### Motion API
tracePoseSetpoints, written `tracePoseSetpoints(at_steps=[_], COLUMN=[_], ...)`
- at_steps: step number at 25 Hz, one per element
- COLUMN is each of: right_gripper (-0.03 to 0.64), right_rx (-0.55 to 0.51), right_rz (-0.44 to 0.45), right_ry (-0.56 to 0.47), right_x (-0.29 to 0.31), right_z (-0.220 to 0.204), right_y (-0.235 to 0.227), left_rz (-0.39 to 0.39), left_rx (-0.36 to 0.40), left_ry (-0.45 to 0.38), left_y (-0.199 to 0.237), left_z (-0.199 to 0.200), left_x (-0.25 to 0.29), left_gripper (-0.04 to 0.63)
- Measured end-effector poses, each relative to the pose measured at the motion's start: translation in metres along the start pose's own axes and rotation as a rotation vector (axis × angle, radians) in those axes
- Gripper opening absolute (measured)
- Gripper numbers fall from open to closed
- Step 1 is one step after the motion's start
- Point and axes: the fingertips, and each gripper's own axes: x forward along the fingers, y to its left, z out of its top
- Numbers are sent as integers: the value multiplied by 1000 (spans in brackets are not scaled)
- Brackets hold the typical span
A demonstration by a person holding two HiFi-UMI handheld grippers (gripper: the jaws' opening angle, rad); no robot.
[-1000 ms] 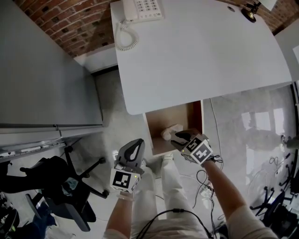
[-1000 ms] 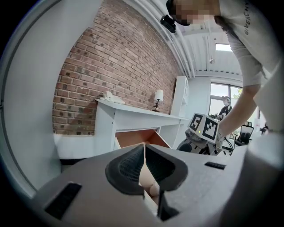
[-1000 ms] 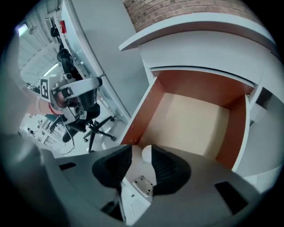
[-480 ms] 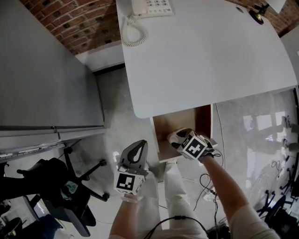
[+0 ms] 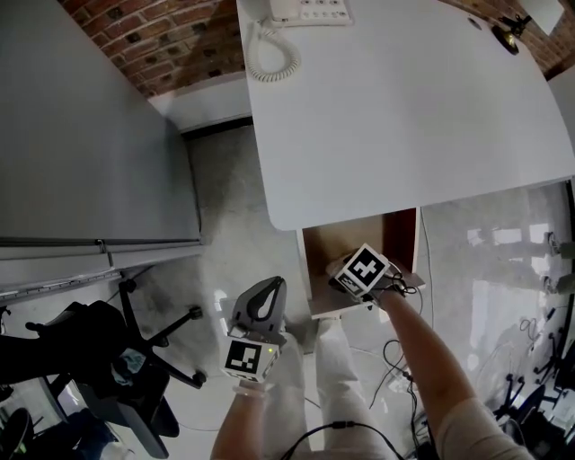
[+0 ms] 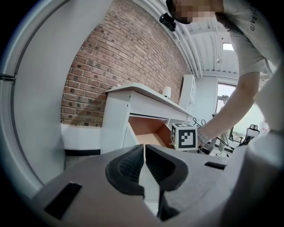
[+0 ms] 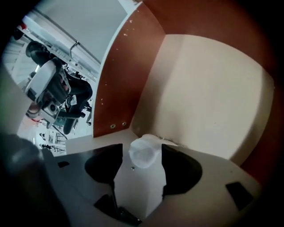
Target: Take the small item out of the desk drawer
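Drawer (image 5: 329,244) stands pulled out under the front edge of the desk (image 5: 404,117).

Right gripper (image 5: 352,272): over the front part of the drawer, pointing steeply down into it, marker cube uppermost in the head view. Right gripper view: jaws wide apart and just been opening. Small white item (image 7: 144,154) sits between them, round end toward the camera, above the pale drawer floor (image 7: 208,88) near the brown side wall (image 7: 128,75). Left pad stands clear of it. Contact with the right pad cannot be told. The gripper hides the item in the head view.

Left gripper (image 5: 267,289): held off the desk's front-left corner, above the floor, well apart from the drawer. Left gripper view: jaws together, pads (image 6: 129,165) meeting along a thin line, nothing between them.

Phone (image 5: 310,7) at the desk's far edge, its cord (image 5: 269,58) coiled beside it.
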Motion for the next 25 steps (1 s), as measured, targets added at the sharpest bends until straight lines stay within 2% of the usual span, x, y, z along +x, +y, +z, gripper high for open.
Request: tracePoseSetpoints(at_steps=[5,8,11,15,22,25], right_gripper=[284,296,295,265,189,181], right_rx=[130,171,176,174,124,104], right_rz=[44,91,110,88,71,62], right_ry=[11,51,85,109,102,79], right_x=[10,15,20,23,17,12], right_z=[-2,-5,-6,-8,-11,-14], right_y=[-5,-4,-3,-10,-10,-9], left_rz=[2,2,4,6,14,15], left_rx=[-9,-33,-38,-59,-58,-51], left_ry=[4,8,6,25,21,15], left_y=[3,2,0,-4,-2,-3], left_z=[-5,-4,-6,-11,-10,-6], left_x=[-4,-3,-5,-7,-11,-11], left_gripper=[15,15,15,15,15,15])
